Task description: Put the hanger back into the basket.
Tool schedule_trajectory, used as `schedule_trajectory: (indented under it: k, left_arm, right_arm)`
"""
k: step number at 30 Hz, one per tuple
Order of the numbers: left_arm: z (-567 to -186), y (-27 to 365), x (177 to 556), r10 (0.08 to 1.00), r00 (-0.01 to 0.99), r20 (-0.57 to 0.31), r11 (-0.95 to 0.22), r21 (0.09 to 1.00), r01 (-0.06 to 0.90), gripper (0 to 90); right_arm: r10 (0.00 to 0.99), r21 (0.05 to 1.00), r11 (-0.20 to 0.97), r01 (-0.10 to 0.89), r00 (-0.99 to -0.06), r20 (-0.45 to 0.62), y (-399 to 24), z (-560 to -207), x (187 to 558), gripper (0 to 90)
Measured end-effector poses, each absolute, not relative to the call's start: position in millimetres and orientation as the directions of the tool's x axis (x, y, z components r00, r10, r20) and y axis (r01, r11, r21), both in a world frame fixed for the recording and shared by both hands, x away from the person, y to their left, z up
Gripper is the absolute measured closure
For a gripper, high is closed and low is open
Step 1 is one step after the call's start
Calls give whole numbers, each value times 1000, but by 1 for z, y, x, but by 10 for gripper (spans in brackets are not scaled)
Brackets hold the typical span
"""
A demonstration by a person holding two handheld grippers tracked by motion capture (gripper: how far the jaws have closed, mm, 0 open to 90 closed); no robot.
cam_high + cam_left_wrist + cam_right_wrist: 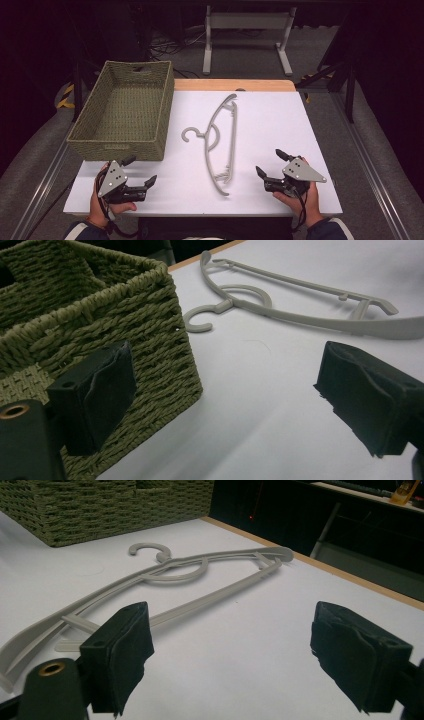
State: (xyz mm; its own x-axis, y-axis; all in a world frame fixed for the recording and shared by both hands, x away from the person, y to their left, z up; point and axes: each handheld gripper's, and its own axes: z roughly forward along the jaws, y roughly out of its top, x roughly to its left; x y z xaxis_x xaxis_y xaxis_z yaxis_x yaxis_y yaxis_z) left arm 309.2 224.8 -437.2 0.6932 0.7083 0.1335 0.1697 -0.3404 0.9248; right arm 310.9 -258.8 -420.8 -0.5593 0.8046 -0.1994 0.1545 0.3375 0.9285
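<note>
Bright, even light on the white table (280, 120) (dark surroundings); soft shadows, slight blur.

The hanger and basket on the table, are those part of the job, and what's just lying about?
Part of the job:
grey hanger, flat on the table
woven basket, empty
left tongs and right tongs, both open

Lying about:
metal stand on the floor beyond the table

A: Where does the high view sit?
B: Above the table's near edge, looking forward and down over the whole white table (280, 120).

A: And the gripper views?
B: Both ride low, close to the tabletop, facing away. Each shares the grey hanger (300, 315) (200, 585) and woven basket (100, 320) (100, 505).
</note>
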Motion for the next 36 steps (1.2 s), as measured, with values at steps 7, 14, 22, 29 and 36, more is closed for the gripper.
schedule_trajectory:
  k: [7,14,22,29,36]
  left_arm:
    - [-439,225,307,703,699,133,-348,921,174,99]
    - [-439,227,307,700,703,127,-348,920,180,99]
    - [-440,226,306,687,715,132,-363,914,180,97]
    - [-442,227,306,684,719,124,-373,907,198,96]
    - [-443,225,306,673,729,126,-387,900,202,100]
  right_arm:
    - [806,925,329,191,-568,-169,-256,-420,317,185]
    - [751,885,359,296,-655,-86,-228,-410,330,185]
    - [667,824,452,341,-743,-58,-185,-400,337,190]
    - [631,707,547,448,-776,4,-142,-413,354,300]
    - [626,595,600,535,-777,68,-114,-433,377,476]
